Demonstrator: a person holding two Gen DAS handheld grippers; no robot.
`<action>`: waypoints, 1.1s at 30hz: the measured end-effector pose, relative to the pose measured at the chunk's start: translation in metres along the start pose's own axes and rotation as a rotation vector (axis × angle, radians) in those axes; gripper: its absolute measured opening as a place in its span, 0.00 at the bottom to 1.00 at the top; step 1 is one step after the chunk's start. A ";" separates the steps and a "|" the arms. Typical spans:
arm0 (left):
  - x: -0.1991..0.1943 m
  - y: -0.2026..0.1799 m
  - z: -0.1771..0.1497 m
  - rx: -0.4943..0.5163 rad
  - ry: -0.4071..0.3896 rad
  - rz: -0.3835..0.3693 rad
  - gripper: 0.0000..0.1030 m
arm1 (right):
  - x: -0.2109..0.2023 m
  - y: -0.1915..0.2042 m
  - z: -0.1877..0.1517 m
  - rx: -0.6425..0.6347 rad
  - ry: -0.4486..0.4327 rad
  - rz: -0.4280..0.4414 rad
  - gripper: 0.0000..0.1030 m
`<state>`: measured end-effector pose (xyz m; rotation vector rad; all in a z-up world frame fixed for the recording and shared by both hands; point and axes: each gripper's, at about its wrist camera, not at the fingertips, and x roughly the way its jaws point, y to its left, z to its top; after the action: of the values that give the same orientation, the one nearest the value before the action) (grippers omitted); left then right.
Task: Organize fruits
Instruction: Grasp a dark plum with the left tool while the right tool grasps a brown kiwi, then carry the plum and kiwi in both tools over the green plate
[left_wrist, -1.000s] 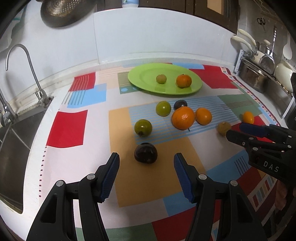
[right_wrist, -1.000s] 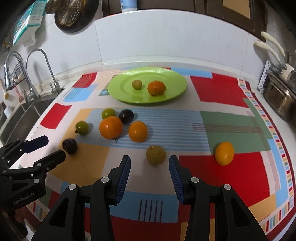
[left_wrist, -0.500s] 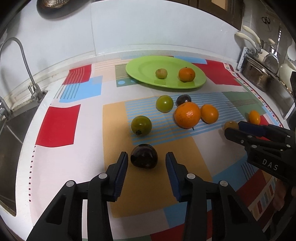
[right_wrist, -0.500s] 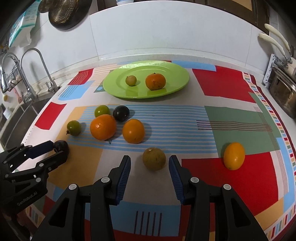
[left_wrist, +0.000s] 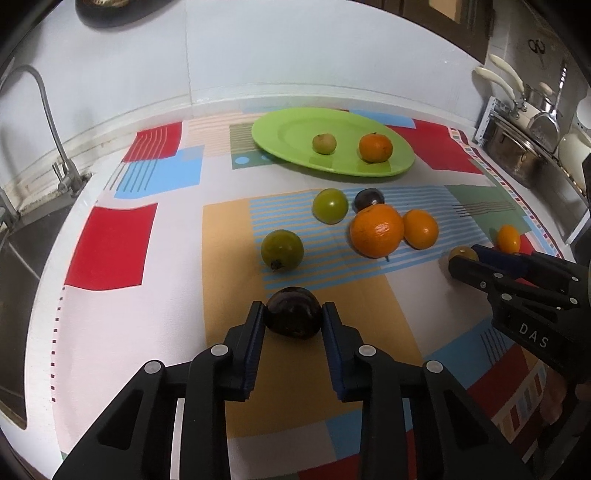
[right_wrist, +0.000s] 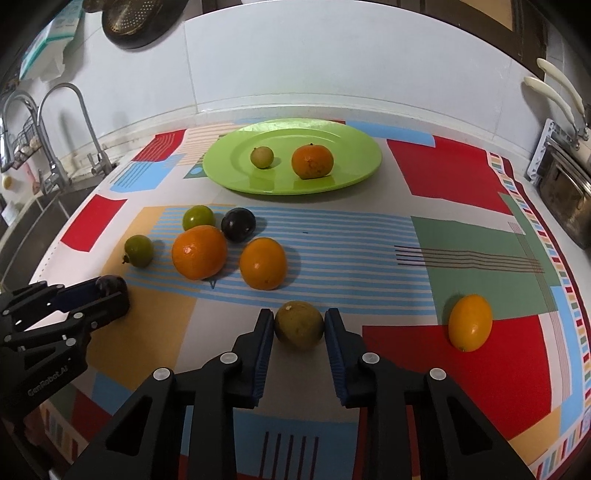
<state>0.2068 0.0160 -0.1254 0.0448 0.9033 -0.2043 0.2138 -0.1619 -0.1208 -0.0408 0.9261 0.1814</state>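
Both grippers have clamped since a second ago: left gripper (left_wrist: 293, 319) fingers pinch the dark plum (left_wrist: 293, 312), right gripper (right_wrist: 299, 325) fingers the brownish fruit (right_wrist: 299, 324), both on the bench. Green plate (right_wrist: 229, 173) at twelve o'clock holds two fruits; seven more wait.

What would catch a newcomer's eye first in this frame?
Both grippers clamp fruit at once: the left gripper on a dark plum, the right gripper on a brownish-green fruit. Behind them, the green plate holds two fruits on a bright patchwork cloth.
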 end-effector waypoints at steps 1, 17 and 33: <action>-0.003 -0.001 0.000 0.007 -0.005 0.002 0.30 | -0.002 0.000 0.000 -0.002 -0.005 0.006 0.29; -0.058 -0.010 0.004 -0.003 -0.074 -0.019 0.30 | -0.053 0.023 0.006 -0.055 -0.091 0.093 0.29; -0.095 -0.021 0.037 0.060 -0.202 -0.017 0.30 | -0.090 0.027 0.026 -0.079 -0.189 0.123 0.29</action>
<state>0.1743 0.0055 -0.0265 0.0708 0.6960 -0.2469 0.1770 -0.1447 -0.0319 -0.0384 0.7330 0.3306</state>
